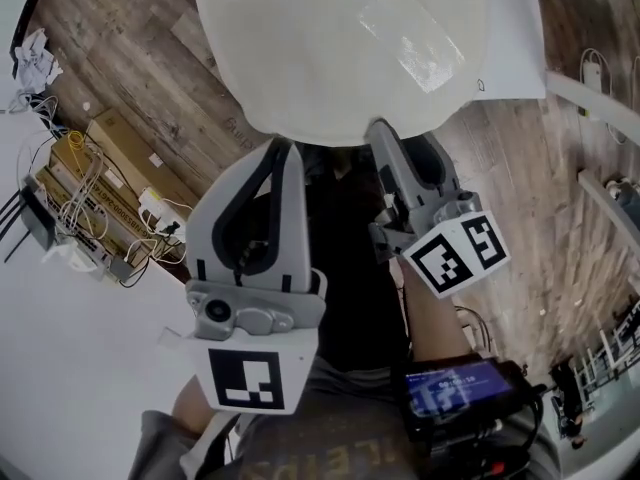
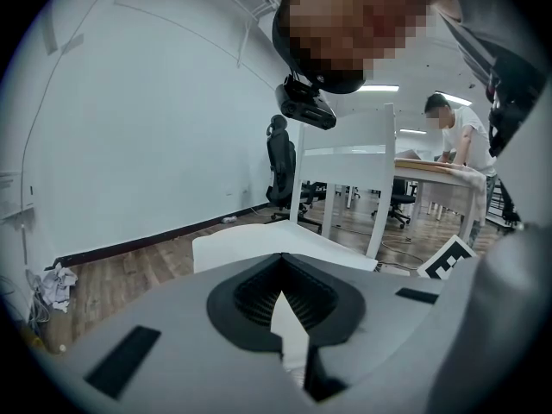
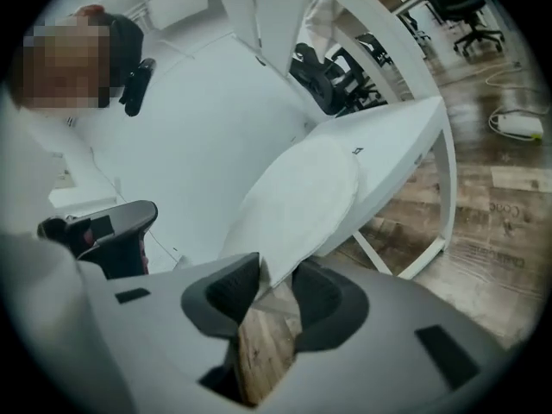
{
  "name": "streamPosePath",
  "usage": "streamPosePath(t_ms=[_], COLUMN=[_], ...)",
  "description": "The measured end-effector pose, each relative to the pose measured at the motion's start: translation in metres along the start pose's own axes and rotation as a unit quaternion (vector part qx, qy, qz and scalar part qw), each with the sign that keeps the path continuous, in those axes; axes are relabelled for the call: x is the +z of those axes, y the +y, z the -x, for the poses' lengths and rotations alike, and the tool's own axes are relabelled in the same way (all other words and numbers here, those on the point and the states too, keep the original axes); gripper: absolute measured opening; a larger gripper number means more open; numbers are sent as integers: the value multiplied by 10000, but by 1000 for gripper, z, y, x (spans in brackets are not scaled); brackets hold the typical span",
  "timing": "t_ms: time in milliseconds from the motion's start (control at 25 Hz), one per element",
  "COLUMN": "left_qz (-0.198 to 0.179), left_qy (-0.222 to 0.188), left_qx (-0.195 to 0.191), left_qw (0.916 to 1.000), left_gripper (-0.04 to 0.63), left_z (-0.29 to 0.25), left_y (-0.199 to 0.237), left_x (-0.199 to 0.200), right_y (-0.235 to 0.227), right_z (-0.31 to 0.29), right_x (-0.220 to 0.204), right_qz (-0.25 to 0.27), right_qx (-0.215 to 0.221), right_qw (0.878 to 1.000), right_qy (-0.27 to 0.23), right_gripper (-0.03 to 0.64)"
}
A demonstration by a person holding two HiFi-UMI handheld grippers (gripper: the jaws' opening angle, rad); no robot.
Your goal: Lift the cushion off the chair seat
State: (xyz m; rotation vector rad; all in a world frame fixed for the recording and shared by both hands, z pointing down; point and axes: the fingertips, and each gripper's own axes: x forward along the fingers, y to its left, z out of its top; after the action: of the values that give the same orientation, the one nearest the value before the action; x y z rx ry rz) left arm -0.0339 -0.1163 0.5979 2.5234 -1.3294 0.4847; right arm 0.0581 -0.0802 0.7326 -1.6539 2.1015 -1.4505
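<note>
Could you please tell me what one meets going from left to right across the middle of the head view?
From the left: cardboard boxes strewn with cables → left gripper → right gripper → white bar at the right edge.

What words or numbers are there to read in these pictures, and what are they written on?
Nothing reads clearly.
Screen on the person's forearm: glowing digits, too blurred.
Shirt: pale letters, cut off and too dim.
Floor plank: stamped letters, too blurred.
Left marker cube and right marker cube: black-and-white patterns only, no words.
</note>
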Motion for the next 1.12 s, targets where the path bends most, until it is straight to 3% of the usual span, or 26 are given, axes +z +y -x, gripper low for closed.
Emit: streamPosePath(t_ms=[160,520,800,1120], left_qz=[22,-11,-210,-342], left_qy=[-84,-463,-901,-1527], left_qx=[39,242,543,1012], left_qw=[10000,9986,9942,9825], left_gripper=[6,6,6,6], left_z=[7,32,57,110], left_y=[5,18,35,53], left_x=[16,95,186,295], right_y=[18,92,187,292], right_z=[2,15,11,45], right_x=[11,95,183,272], right_qz=[218,1121,2045,2578], right_qx=[-60,158,719,1147], right_qw=[9997,9923,9727,9510], right_qy=[-72,-505,-824,-1267], right_gripper=[56,28,23,22])
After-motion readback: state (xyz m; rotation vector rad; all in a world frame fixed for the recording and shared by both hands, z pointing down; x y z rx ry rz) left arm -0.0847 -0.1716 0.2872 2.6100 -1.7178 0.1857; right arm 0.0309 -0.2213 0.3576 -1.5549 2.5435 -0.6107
